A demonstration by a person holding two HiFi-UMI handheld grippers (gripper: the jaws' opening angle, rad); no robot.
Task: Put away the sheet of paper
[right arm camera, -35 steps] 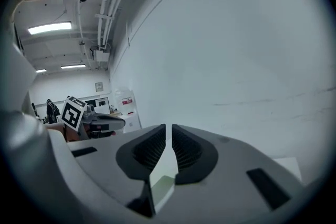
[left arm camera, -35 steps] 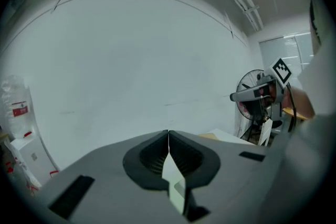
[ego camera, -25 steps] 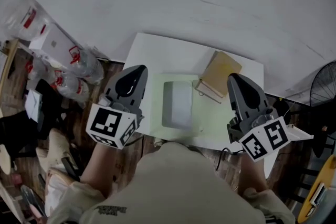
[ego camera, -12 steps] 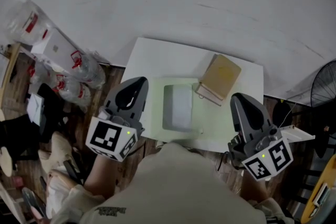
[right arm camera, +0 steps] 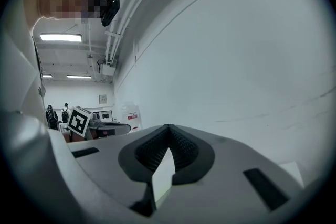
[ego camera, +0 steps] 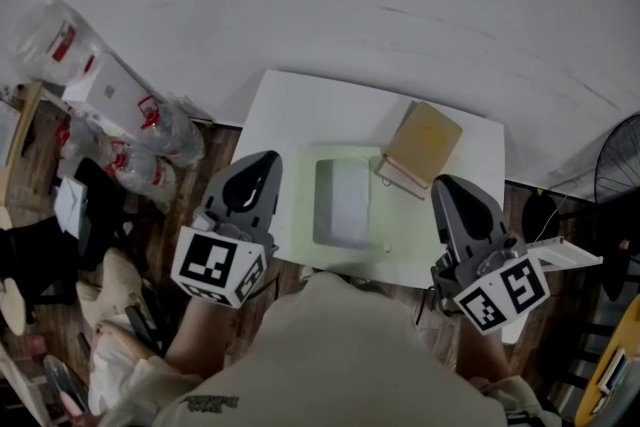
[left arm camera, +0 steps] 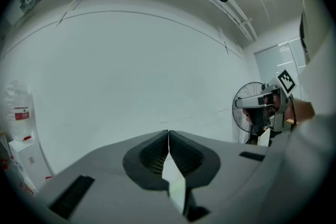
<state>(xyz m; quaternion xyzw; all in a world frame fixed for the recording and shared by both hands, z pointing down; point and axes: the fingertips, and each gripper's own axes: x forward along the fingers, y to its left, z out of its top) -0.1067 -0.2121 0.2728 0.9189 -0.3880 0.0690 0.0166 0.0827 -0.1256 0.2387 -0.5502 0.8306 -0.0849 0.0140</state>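
Note:
A white sheet of paper [ego camera: 345,202] lies on a pale green folder [ego camera: 300,215] at the near edge of a small white table [ego camera: 300,100]. My left gripper [ego camera: 262,162] hovers over the folder's left edge, jaws pointing away from me and shut with nothing in them. On the other side, my right gripper [ego camera: 448,185] is held off the folder's right side, also shut and empty. In the left gripper view the left gripper [left arm camera: 168,135] shows its pads meeting at the tips. The right gripper [right arm camera: 168,128] looks the same in its own view.
A brown notebook [ego camera: 424,147] lies at an angle on the table's far right, touching the folder's corner. Plastic bottles [ego camera: 160,130] and a white box [ego camera: 105,85] crowd the floor at left. A fan [ego camera: 618,170] stands at right. A white wall lies ahead.
The right gripper dropped back toward me, then came forward a little again. The left gripper has hardly moved. Paper and notebook lie as before.

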